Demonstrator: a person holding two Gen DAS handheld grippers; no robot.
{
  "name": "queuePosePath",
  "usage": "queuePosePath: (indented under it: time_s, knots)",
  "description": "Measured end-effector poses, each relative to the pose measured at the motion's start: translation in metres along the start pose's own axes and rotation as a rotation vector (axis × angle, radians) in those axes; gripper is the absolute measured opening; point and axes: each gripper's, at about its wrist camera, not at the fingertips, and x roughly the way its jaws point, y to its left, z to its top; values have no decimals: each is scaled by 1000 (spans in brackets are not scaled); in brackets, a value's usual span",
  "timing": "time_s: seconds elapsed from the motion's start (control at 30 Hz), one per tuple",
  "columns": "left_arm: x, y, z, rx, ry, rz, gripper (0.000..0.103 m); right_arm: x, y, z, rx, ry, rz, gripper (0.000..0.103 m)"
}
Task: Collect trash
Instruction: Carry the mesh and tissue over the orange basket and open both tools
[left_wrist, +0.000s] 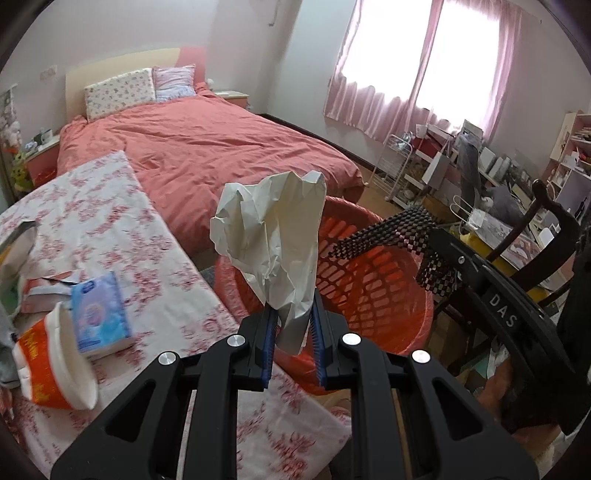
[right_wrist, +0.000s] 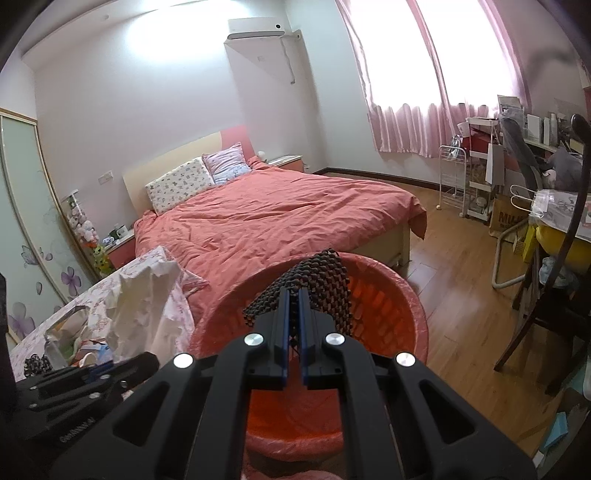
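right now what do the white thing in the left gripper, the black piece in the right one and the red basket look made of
White wad in the left gripper: matte paper, going by its sharp creases. Black piece in the right gripper: a limp open mesh, perhaps foam or rubbery netting; it droops. Basket: rigid red plastic with moulded slots, seemingly lined with thin glossy film.

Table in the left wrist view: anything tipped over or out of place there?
Yes. An orange-and-white paper cup lies on its side near the table's edge, open mouth sideways, beside a blue tissue pack. Nothing looks spilled.
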Motion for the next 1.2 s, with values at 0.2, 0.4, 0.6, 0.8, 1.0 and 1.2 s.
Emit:
queuePosePath:
  time_s: [0.2, 0.4, 0.6, 0.8, 1.0, 1.2]
  knots:
    - [16, -7, 3, 17, 28, -16, 17, 8, -10, 1, 11, 4, 4, 5]
    - [38, -8, 4, 9, 82, -9, 18, 23, -18, 2, 37, 36, 32, 7]
    - [44, -5, 2, -12, 112, -2, 33, 28, -26, 2, 78, 45, 36, 27]
    - [34, 3, -1, -17, 106, 44, 41, 20, -29, 0, 67, 31, -8, 44]
    - [5, 25, -12, -25, 76, 121, 49, 7, -20, -2, 23, 22, -34, 55]
    - [-32, 53, -24, -70, 37, 205, 51, -8, 6, -9, -28, 31, -8, 57]
